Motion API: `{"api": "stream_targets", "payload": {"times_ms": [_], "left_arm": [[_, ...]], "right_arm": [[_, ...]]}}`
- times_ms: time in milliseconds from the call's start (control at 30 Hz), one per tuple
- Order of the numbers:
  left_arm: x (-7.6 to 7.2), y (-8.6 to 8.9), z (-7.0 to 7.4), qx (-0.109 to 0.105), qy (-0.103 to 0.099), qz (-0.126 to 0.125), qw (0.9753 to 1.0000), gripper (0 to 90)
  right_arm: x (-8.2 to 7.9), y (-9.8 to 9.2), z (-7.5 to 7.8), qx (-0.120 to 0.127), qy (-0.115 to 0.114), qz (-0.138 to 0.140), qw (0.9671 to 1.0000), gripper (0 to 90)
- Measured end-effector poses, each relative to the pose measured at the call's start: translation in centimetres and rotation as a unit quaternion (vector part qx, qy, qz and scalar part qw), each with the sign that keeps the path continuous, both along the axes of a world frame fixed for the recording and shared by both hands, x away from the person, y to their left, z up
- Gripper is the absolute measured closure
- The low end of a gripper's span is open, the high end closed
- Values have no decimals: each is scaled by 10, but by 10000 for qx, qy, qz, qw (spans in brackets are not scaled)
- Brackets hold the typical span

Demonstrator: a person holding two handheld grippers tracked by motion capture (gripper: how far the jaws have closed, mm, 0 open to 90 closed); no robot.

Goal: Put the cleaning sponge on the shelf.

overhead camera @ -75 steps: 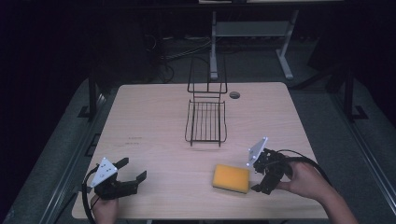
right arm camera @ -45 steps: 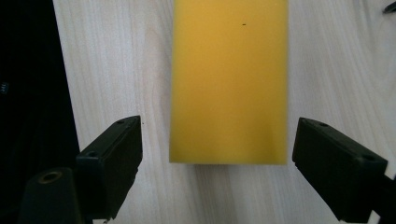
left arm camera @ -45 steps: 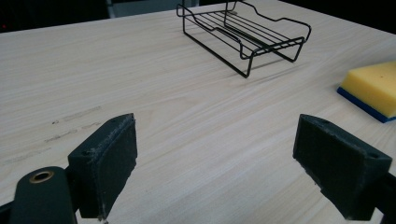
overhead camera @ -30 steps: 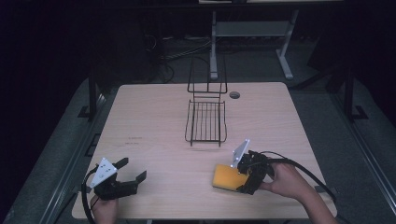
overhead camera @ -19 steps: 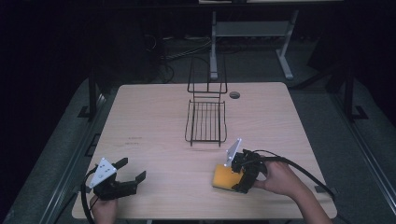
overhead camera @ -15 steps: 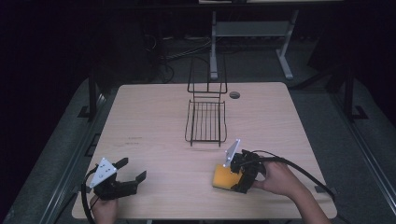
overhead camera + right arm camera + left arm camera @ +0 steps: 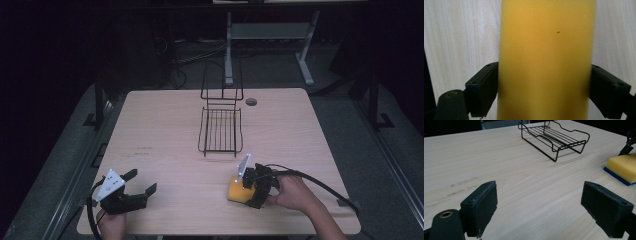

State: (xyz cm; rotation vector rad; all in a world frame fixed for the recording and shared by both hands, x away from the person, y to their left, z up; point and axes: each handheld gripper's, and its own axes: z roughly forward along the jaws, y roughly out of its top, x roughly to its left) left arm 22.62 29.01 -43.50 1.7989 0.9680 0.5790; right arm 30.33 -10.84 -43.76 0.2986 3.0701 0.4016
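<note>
A: Right gripper [image 7: 245,187], state?
B: Its jaws stand on either side of the yellow sponge [image 7: 237,190], pads at both long edges. In the right gripper view the sponge [image 7: 546,60] runs straight up between the two black pads; whether they are squeezing or merely touching, I cannot tell. No visible dent in the foam.

A: Sponge material?
B: Soft matte foam, fine-pored, rectangular block. From the left gripper view it [image 7: 622,167] has a thin dark blue layer under the yellow. It lies flat on the table, directly under the right gripper.

A: Left gripper [image 7: 139,187]?
B: Jaws spread wide, nothing between them, bare wood ahead. Pads are dark, slightly grainy rubber blocks. A grey three-cornered plate sits on top.

A: What lies beyond the claws?
B: A black wire rack [image 7: 220,120], thin rods, flat grid base with a raised looped back, ahead of both grippers and well apart from the sponge.

A: Surface, room?
B: Pale wood-grain table [image 7: 165,130] with rounded corners, a round cable hole [image 7: 251,102] beyond the rack. Surroundings dark; metal table legs and cables on the floor behind.
</note>
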Motion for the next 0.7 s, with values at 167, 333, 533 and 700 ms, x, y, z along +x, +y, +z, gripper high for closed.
{"api": "stream_targets", "payload": {"times_ms": [167, 333, 533, 700], "left_arm": [[0, 0, 0, -1, -2, 3, 10000, 129], [0, 1, 0, -2, -8, 3, 10000, 130], [0, 1, 0, -9, 0, 4, 10000, 130], [0, 1, 0, -21, -3, 8, 10000, 130]], "right_arm": [[0, 2, -5, -70, 13, 8, 10000, 177], [-1, 2, -6, -100, -29, 49, 9999, 210], [0, 3, -5, -175, -81, 72, 9998, 216], [4, 1, -1, -123, -119, 15, 9999, 217]]}}
